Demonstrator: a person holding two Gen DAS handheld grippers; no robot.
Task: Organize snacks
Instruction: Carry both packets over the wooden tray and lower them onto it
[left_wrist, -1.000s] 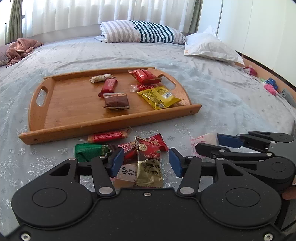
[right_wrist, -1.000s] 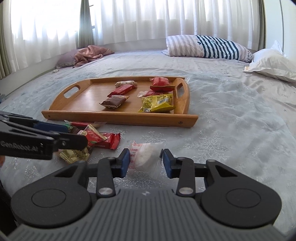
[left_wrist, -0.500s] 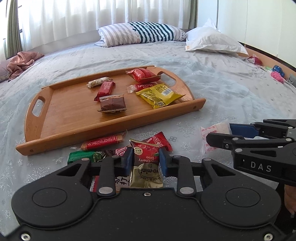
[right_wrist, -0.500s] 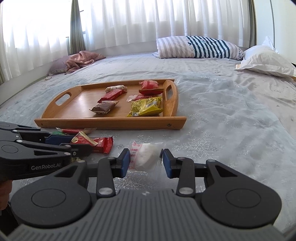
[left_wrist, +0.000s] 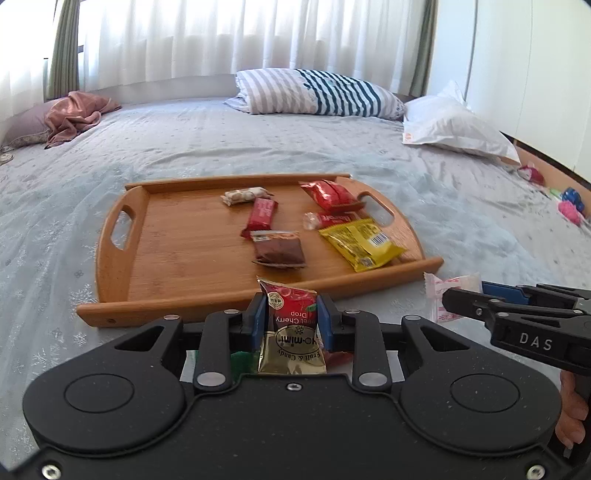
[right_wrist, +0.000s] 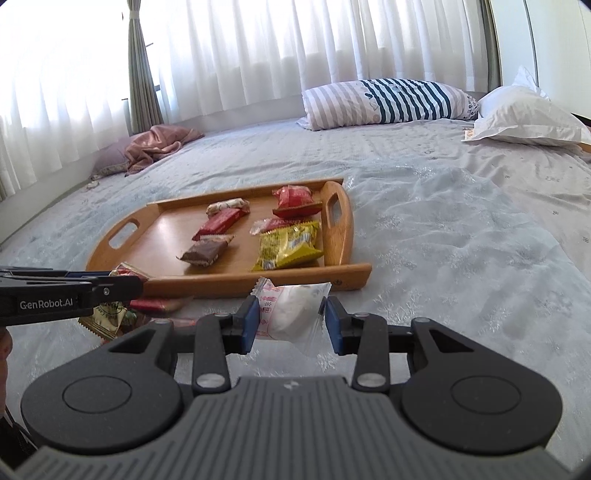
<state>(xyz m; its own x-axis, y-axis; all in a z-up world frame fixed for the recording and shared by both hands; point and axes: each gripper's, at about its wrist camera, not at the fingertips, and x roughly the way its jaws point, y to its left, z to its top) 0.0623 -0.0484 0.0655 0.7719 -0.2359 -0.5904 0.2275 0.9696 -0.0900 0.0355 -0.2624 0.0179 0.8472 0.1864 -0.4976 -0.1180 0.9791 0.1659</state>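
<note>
— Six snacks lie in the wooden tray (left_wrist: 173, 236) on the bed (left_wrist: 461, 221): a yellow packet (left_wrist: 360, 243) and a brown bar (left_wrist: 279, 252) nearest me, a red bar (left_wrist: 261, 215) behind those. The tray's left half is bare wood.

— And what are you holding?

— My left hand-held gripper (left_wrist: 290, 324) is clamped on a cherry drop packet (left_wrist: 293, 325), lifted in front of the tray's near rim. My right hand-held gripper (right_wrist: 290, 322) has its pads against the sides of a clear-wrapped white snack (right_wrist: 291, 310), just short of the tray's near right corner.

— Anything in the way?

— From the right wrist view, a few packets lie on the bedspread under the left gripper, a red wrapper (right_wrist: 153, 305) among them, close to the rim. The raised rim itself stands between both loads and the tray floor.

— Room to move?

— Open bedspread to the right of the tray; the striped pillow (left_wrist: 314, 92) and white pillow (left_wrist: 454, 125) are well apart, far back.
</note>
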